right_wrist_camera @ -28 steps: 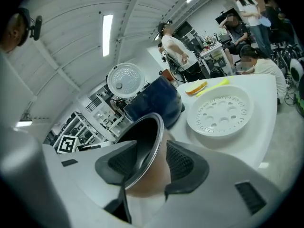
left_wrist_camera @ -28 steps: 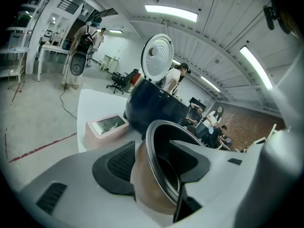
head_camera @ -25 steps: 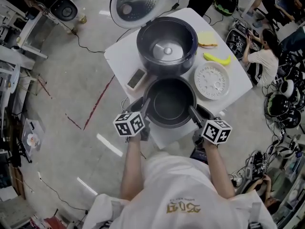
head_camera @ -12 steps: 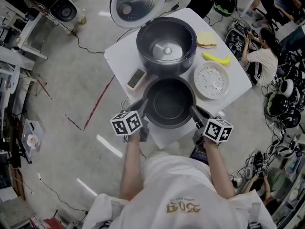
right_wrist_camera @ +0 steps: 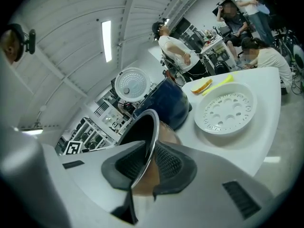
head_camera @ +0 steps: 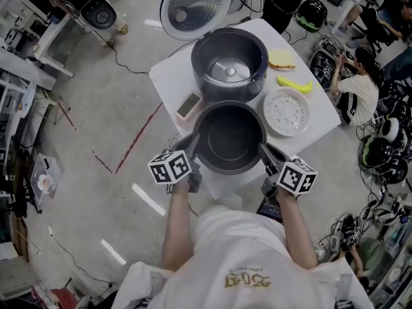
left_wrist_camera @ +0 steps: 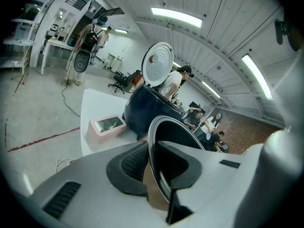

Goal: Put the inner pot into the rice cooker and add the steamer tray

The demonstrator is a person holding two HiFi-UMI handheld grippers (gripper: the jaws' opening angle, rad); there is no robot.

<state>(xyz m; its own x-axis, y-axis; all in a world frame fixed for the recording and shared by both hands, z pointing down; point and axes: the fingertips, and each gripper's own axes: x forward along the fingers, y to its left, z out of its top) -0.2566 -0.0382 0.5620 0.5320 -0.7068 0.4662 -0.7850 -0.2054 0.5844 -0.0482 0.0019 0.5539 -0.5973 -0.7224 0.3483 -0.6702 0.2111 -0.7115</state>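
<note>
The dark inner pot (head_camera: pixel 229 137) hangs just above the white table's (head_camera: pixel 168 82) near end, held by its rim on both sides. My left gripper (head_camera: pixel 194 148) is shut on the left rim; the left gripper view shows its pads clamped on the thin rim (left_wrist_camera: pixel 151 144). My right gripper (head_camera: pixel 265 154) grips the right rim (right_wrist_camera: pixel 151 127), its jaws still closing onto it. Behind the pot stands the open rice cooker (head_camera: pixel 228 63), empty, with its lid (head_camera: pixel 195 6) raised. The white perforated steamer tray (head_camera: pixel 286 111) lies to the right of the pot.
A small pink box (head_camera: pixel 188 106) lies left of the cooker. A banana (head_camera: pixel 294 84) and a piece of bread (head_camera: pixel 281 58) lie behind the tray. Cables run across the floor, and people sit at the right beside the table.
Both grippers have closed onto the pot's rim. The pot has risen slightly off the table with them.
</note>
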